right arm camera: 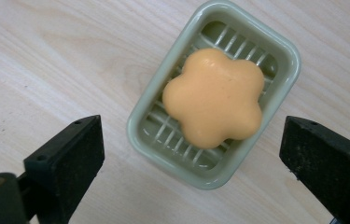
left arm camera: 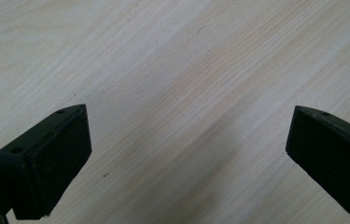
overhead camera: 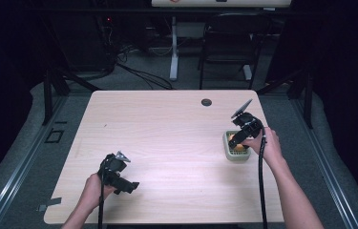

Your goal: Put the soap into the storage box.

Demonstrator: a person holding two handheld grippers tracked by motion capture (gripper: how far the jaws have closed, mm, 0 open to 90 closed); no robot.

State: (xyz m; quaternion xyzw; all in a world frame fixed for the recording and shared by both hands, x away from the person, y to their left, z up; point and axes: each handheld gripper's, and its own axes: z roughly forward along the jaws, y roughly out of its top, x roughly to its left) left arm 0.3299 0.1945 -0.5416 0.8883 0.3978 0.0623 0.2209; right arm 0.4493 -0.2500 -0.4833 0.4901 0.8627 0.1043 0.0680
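Note:
An orange flower-shaped soap (right arm camera: pixel 214 95) lies in a pale green ribbed soap dish (right arm camera: pixel 291 65) on the light wooden table (overhead camera: pixel 167 133). In the high view the dish (overhead camera: pixel 226 143) sits near the table's right edge. My right gripper (right arm camera: pixel 193 142) hovers just above it, jaws open on either side and touching neither dish nor soap; from above, this gripper (overhead camera: pixel 234 141) partly covers the dish. My left gripper (overhead camera: pixel 132 186) is near the front left of the table. Its jaws stand open over bare wood (left arm camera: pixel 189 140) with nothing between them.
A round cable hole (overhead camera: pixel 206 102) sits near the table's far edge. Beyond the table stand a dark chair (overhead camera: pixel 229 43) and a white desk leg (overhead camera: pixel 173 47) with cables on the floor. The table's right edge runs close beside the dish.

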